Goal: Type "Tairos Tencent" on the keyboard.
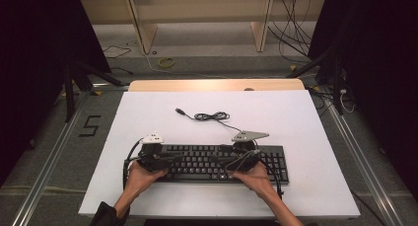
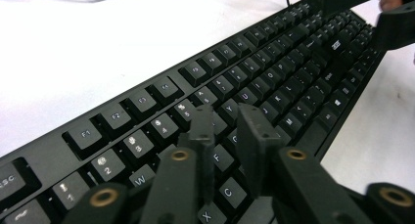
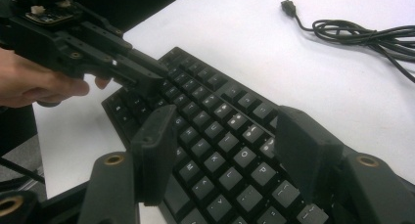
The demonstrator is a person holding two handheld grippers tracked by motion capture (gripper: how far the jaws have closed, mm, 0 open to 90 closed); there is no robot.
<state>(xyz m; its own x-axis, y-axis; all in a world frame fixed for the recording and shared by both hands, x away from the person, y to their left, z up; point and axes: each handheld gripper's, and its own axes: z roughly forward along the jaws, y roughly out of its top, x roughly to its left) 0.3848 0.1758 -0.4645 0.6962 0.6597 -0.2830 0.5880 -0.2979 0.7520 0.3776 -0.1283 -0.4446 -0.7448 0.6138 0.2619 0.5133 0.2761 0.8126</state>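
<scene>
A black keyboard lies flat on the white board near its front edge. Its cable is coiled loosely behind it and ends in a free USB plug. My left gripper hovers low over the letter keys at the keyboard's left half. Its jaws stand close together with a narrow gap and nothing between them. My right gripper is over the right half, jaws wide open above the keys. The left gripper also appears in the right gripper view.
The white board has bare room behind and to both sides of the keyboard. A wooden strip runs along its far edge. Metal rails flank the table, and loose cables lie on the floor beyond.
</scene>
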